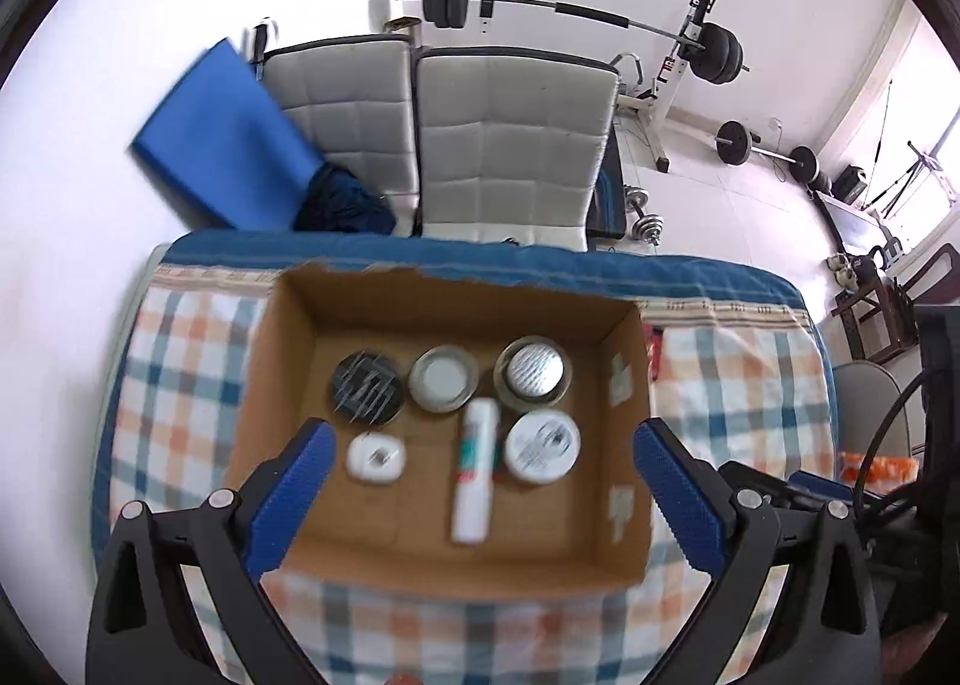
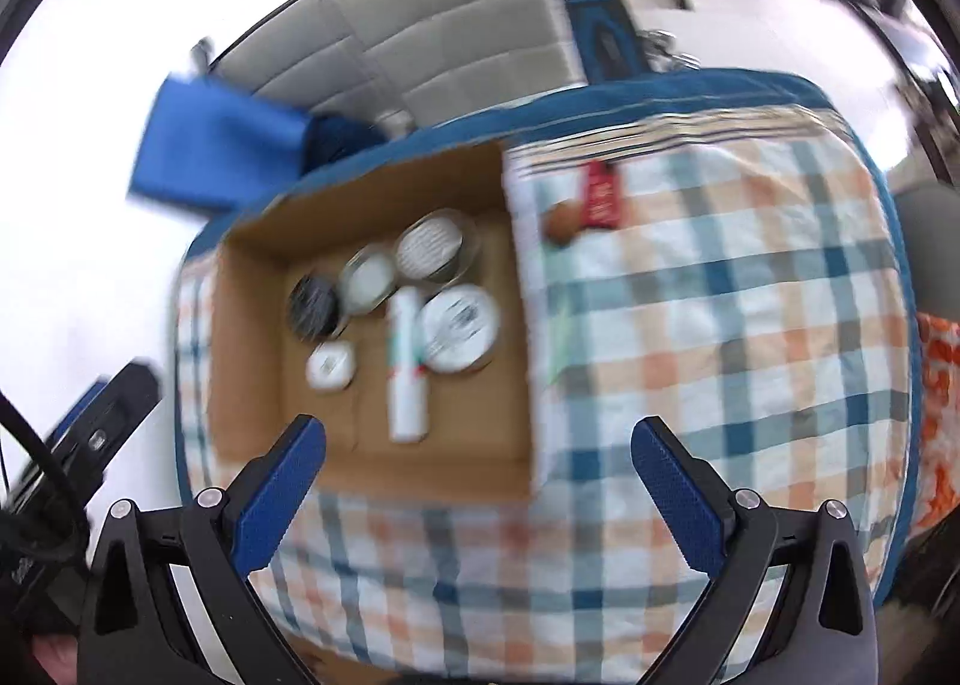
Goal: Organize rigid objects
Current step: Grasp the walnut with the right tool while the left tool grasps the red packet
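A white cylindrical tube with a green-and-red band (image 1: 474, 469) is seen lying flat in the open brown cardboard box (image 1: 288, 337) on the checked-cloth desk (image 1: 180, 361), ahead of and between the spread, empty left tongs (image 1: 480, 481). Its long axis runs directly away from them. The right tongs (image 2: 479, 472) are likewise spread wide, nothing pinched, the box lying ahead to their left.

Plaid-clothed table (image 2: 720, 325) w/ cardboard box (image 1: 288, 361), red packet (image 2: 600, 196), brown obj. (image 2: 561, 223) beside it
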The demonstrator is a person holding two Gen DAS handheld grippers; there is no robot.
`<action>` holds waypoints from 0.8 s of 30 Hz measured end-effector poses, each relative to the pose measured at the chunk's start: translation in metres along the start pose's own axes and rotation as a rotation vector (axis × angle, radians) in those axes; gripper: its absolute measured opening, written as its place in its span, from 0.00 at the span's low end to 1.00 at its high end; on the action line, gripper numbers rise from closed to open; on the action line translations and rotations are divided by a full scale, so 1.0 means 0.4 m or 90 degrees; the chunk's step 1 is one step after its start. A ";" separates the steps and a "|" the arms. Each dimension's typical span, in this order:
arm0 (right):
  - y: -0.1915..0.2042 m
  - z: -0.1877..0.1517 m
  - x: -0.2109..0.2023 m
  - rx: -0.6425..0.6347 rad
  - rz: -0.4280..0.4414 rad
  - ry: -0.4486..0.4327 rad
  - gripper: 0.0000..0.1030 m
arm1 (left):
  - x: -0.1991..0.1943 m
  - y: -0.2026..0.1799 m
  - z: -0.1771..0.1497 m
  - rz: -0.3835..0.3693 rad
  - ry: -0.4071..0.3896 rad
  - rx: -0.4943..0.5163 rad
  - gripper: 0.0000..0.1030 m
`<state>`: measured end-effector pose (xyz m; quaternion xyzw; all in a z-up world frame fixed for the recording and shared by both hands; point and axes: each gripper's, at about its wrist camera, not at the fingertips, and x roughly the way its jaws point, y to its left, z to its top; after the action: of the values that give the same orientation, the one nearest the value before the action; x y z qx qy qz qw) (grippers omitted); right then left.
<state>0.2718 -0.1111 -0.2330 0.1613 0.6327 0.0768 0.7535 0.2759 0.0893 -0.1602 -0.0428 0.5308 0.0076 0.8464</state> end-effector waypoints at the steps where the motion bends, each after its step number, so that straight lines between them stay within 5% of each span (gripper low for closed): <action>1: -0.034 0.027 0.010 0.018 -0.004 0.003 1.00 | 0.031 -0.022 0.022 0.005 0.004 0.003 0.99; 7: -0.205 0.177 0.133 0.106 0.019 0.040 0.98 | 0.191 -0.096 0.095 0.021 0.048 -0.003 0.99; 10: -0.254 0.238 0.235 0.144 0.055 0.070 0.83 | 0.277 -0.122 0.118 0.035 0.078 -0.007 0.99; 21: -0.275 0.344 0.516 0.245 0.144 0.146 0.57 | 0.439 -0.154 0.157 0.083 0.122 0.004 0.99; 24: -0.283 0.344 0.579 0.287 0.174 0.170 0.31 | 0.455 -0.157 0.163 0.091 0.123 0.011 0.99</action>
<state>0.4397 -0.1631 -0.4662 0.3966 0.6997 0.0554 0.5917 0.4177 0.0259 -0.2917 0.0023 0.6115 0.0593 0.7890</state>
